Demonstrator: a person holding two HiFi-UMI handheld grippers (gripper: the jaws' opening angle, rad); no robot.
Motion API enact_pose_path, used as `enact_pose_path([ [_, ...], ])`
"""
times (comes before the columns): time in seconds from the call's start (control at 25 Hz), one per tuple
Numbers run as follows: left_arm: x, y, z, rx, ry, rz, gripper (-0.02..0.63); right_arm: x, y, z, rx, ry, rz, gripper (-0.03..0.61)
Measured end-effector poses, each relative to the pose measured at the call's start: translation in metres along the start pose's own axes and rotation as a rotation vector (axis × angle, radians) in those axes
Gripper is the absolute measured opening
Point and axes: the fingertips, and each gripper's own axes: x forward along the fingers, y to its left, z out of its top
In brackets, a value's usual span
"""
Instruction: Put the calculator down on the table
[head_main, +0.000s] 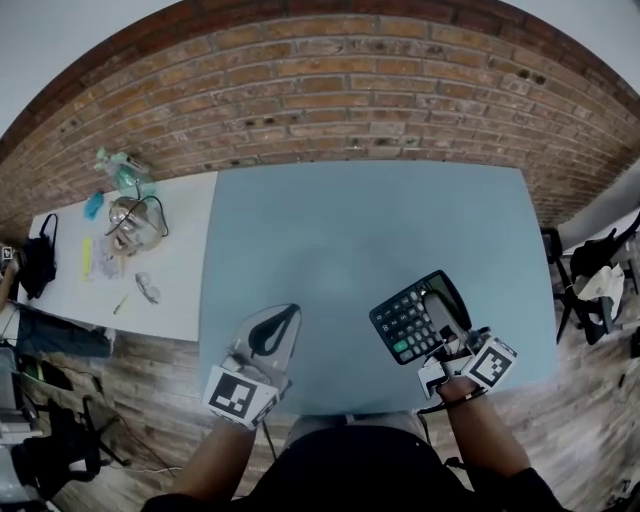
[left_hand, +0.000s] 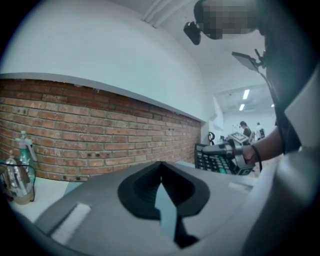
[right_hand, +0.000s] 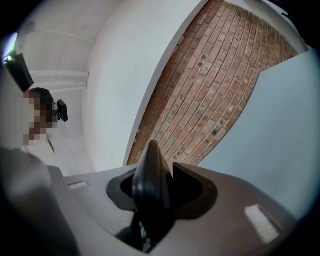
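Calculator (head_main: 408, 322) is gripped at its near right edge by the right claw (head_main: 441, 312), clenched on it. It sits tilted, keys up, over the near right part of the blue table (head_main: 350, 240). From the left gripper view the calculator (left_hand: 216, 159) looks lifted clear of the table top, not resting on it, so I judge it is not yet put down. Right gripper view shows only a dark slab pinched in the right claw (right_hand: 152, 176), table beyond. Left claw (head_main: 270, 332) is closed on nothing, near the table's front edge, well apart from the calculator. Left to do: lower it flat, let go, pull away. Brick wall (head_main: 330, 90) behind.
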Motion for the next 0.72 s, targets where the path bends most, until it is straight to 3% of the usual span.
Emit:
enact_pose_path([
  [0.72, -0.007, -0.008, -0.036, -0.057, 0.077, 0.015, -0.012, 0.001, -0.036, -0.029, 0.058, 0.036, -0.028, 0.132],
])
